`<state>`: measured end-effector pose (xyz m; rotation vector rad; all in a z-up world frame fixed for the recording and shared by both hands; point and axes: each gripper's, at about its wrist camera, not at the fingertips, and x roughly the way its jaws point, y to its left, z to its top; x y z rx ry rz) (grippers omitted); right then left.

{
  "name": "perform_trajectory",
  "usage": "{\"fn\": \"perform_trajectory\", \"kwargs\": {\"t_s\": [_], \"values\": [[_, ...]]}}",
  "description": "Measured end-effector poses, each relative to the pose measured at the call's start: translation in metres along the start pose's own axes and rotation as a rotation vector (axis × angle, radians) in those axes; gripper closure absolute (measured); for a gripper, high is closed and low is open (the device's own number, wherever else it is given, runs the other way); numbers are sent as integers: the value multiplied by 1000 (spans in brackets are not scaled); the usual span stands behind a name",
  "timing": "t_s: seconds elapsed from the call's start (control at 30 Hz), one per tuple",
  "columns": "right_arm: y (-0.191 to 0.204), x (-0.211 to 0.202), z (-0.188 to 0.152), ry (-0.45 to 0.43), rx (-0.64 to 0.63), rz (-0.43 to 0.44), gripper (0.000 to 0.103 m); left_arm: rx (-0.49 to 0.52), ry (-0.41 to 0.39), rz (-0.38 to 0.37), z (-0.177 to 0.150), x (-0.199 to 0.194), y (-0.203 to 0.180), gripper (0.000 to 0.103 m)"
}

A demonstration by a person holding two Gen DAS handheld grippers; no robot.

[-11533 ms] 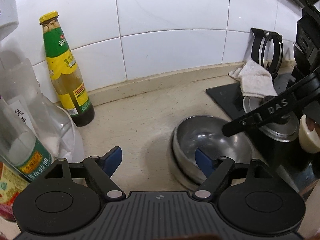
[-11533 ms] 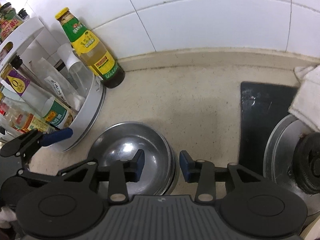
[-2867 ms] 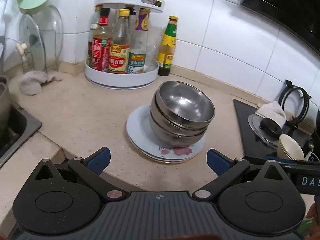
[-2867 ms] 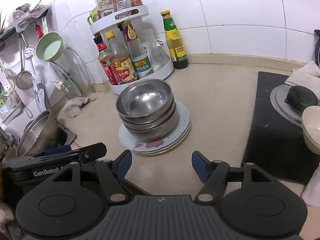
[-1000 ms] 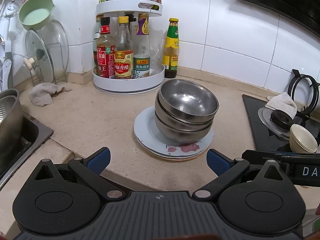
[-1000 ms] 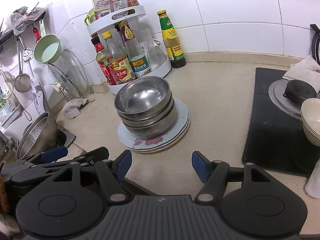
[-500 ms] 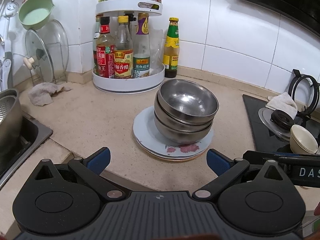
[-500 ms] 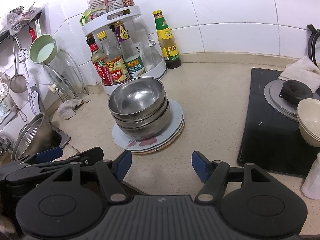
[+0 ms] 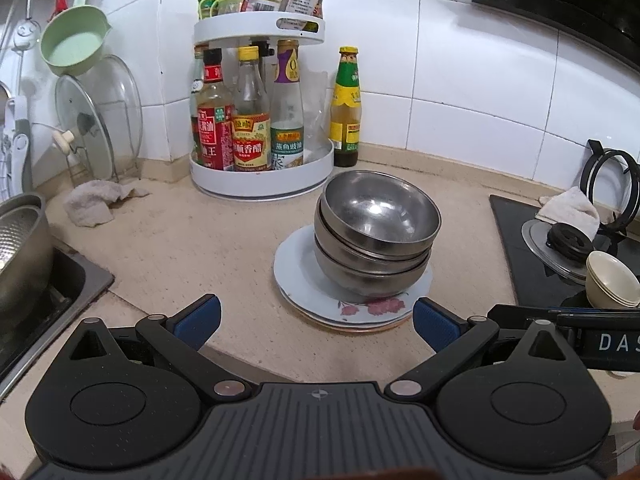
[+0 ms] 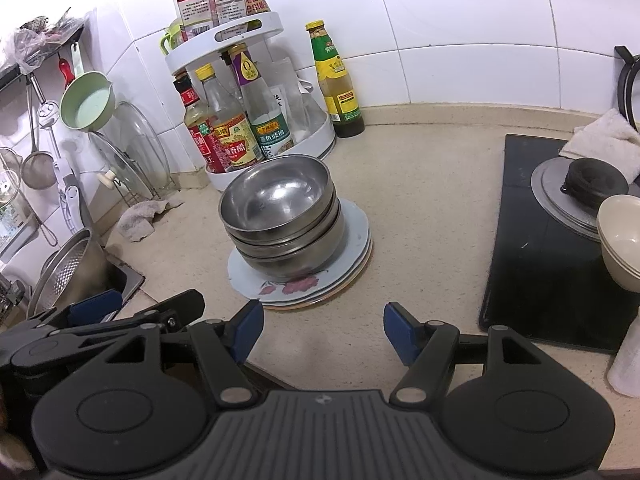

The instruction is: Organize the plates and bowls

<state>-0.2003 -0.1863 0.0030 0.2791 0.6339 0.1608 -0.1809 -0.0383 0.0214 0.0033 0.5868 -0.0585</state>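
- On the bench, near its middle, a stack of steel bowls sits nested on a stack of plates (the top plate shows a pink flower print at its near edge).
- Just behind the stack stands a white two-tier condiment rack full of bottles, with a green-labelled sauce bottle beside it against the tiled wall.
- Left gripper hovers at the bench's near edge, short of the plates, its jaws spread wide and holding nothing.
- Right gripper hangs likewise in front of the stack, jaws apart and empty.
- Off to the right, cream bowls rest on the black stove top beside a burner.
- At far left a metal colander sits in the sink, and a rag lies on the bench.
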Motion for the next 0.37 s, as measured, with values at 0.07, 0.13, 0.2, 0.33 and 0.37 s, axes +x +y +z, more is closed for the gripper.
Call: {"fn": "perform_trajectory", "kwargs": {"t_s": [0.07, 0.13, 0.2, 0.33, 0.37], "values": [[1, 0, 0, -1, -1, 0, 39, 0, -1, 1, -1, 0, 1, 0], [1, 1, 0, 0, -2, 1, 40, 3, -4, 4, -1, 0, 0, 0], [2, 1, 0, 3, -1, 0, 40, 9, -6, 10, -1, 0, 0, 0], [0, 2, 0, 5, 0, 5, 40, 12, -11, 14, -1, 0, 0, 0], [0, 2, 0, 6, -1, 4, 40, 10, -9, 16, -1, 1, -1, 0]]}}
